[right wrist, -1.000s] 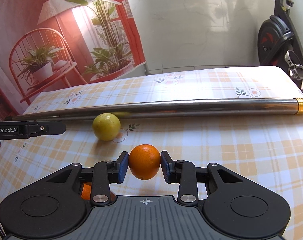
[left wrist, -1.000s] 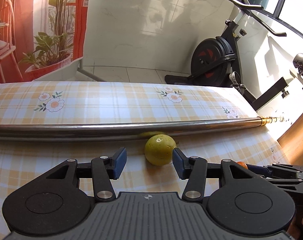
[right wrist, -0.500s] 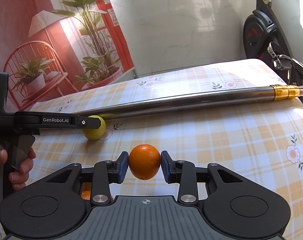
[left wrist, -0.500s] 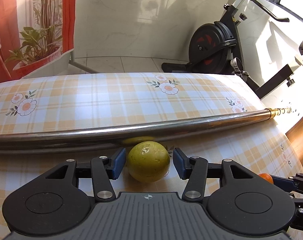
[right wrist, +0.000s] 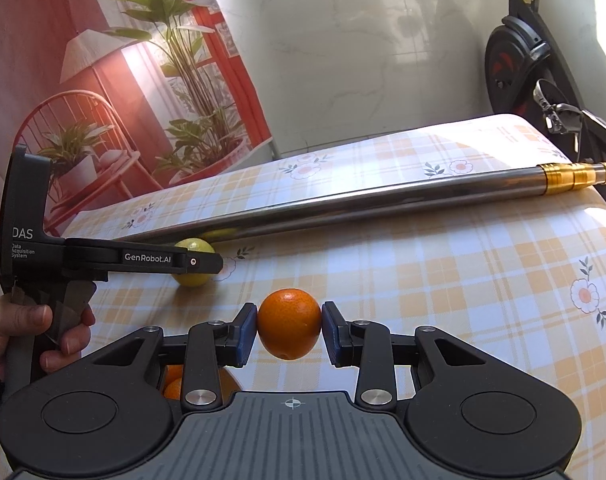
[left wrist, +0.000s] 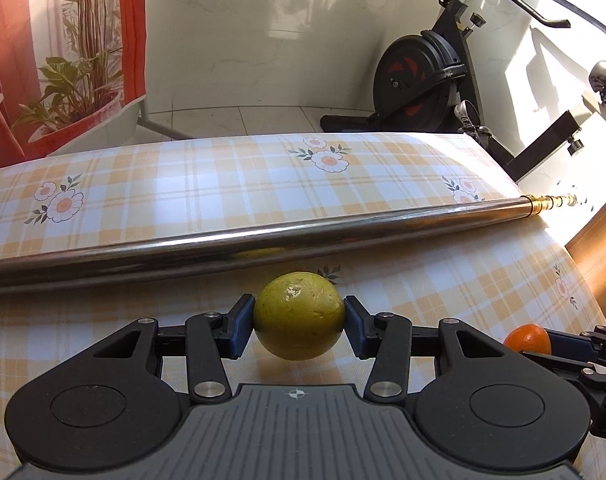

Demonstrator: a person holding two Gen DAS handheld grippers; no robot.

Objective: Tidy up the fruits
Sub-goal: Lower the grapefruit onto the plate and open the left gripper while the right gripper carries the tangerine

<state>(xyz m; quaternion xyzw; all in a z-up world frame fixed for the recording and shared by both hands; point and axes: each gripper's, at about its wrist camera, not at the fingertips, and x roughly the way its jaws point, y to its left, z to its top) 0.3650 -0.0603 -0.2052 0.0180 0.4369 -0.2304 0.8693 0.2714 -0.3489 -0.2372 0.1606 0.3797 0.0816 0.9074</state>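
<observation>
A yellow-green round fruit [left wrist: 299,316] sits between the blue pads of my left gripper [left wrist: 299,326], which is shut on it, just in front of the steel pole. The fruit also shows in the right wrist view [right wrist: 193,278], half hidden behind the left gripper [right wrist: 207,264]. My right gripper [right wrist: 290,334] is shut on an orange [right wrist: 289,329] and holds it above the cloth. That orange shows at the right edge of the left wrist view [left wrist: 527,339]. More orange fruit [right wrist: 174,385] lies under the right gripper's left finger, mostly hidden.
A long steel pole [left wrist: 239,246] with a gold end [right wrist: 575,176] lies across the table [left wrist: 191,184] with its yellow plaid floral cloth. An exercise bike [left wrist: 427,80] stands past the far right edge. A plant backdrop [right wrist: 135,92] stands at the far left.
My left gripper moved forward around the yellow-green fruit and closed its pads on it. My right gripper kept hold of the orange and swung its view a little to the left.
</observation>
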